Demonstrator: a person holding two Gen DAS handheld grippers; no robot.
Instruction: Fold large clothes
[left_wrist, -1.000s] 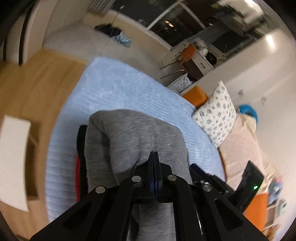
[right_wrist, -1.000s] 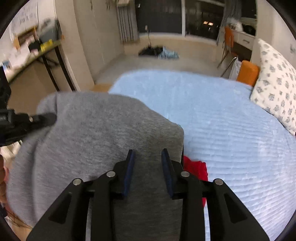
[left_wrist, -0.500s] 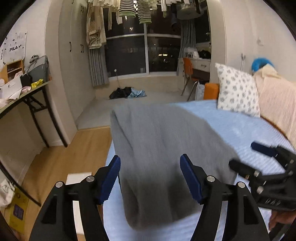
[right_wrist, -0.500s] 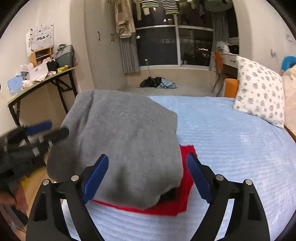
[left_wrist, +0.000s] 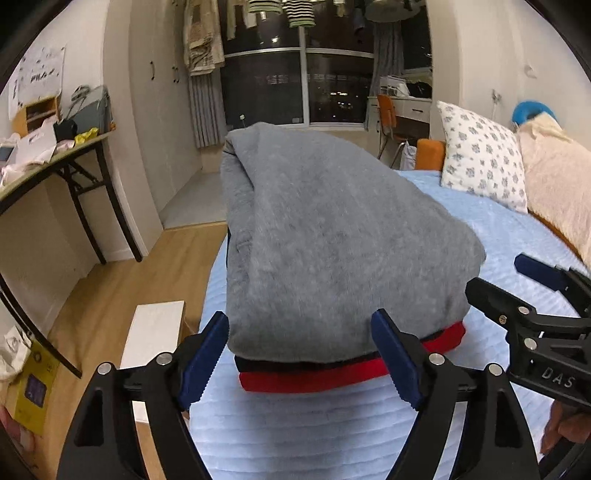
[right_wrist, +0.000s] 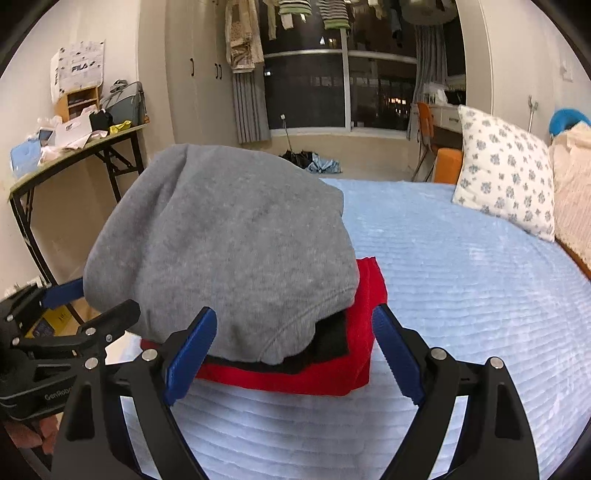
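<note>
Directly ahead of both tongs: folded grey garment (left_wrist: 332, 251), atop a black layer and a red garment (right_wrist: 354, 354), on the blue bed (right_wrist: 461, 295); long axis ran away from the cameras. Left tongs (left_wrist: 301, 354) and right tongs (right_wrist: 291, 354) stood wide, having just been opening, nothing gripped, about equally near. Right view alone showed the stack's right edge; left view, its floor side.
</note>
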